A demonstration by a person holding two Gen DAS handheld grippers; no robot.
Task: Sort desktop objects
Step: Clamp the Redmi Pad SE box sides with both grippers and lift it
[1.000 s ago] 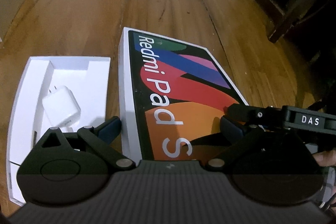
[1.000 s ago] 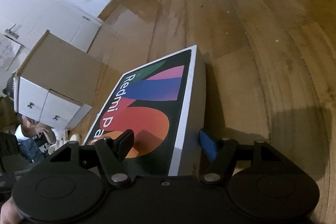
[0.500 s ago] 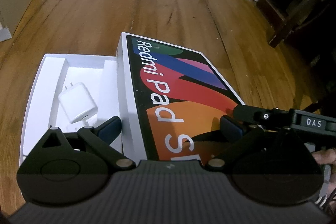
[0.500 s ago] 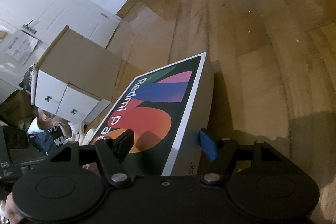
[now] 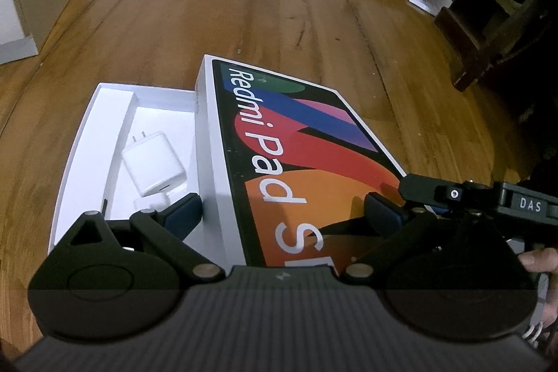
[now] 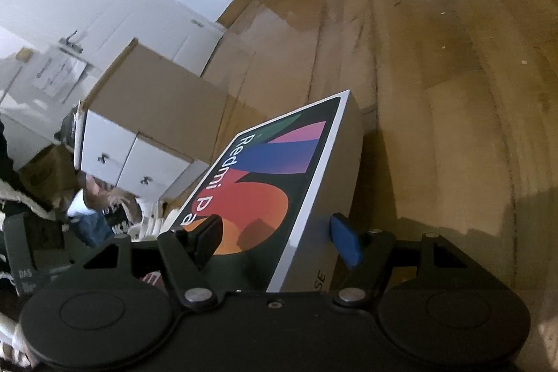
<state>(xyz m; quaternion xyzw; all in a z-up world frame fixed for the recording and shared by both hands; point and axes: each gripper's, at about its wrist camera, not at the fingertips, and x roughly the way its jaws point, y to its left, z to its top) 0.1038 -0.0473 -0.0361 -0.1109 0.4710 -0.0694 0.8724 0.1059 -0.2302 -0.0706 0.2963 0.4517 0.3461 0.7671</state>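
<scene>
Down on the wood floor (image 5: 244,23) in the left wrist view, left gripper (image 5: 282,215) spread wide around the Redmi Pad lid's (image 5: 296,156) near-left edge, can't tell if it's pinching, white tray (image 5: 90,142) with charger (image 5: 153,162) just left, right wrist view, right gripper (image 6: 275,243) half-open, straddling the tilted lid's near-right edge, grip unclear.

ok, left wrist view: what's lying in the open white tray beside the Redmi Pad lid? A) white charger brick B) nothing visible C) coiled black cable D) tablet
A: a white charger brick with its two prongs showing lies in the white tray, just left of the Redmi Pad lid.
</scene>
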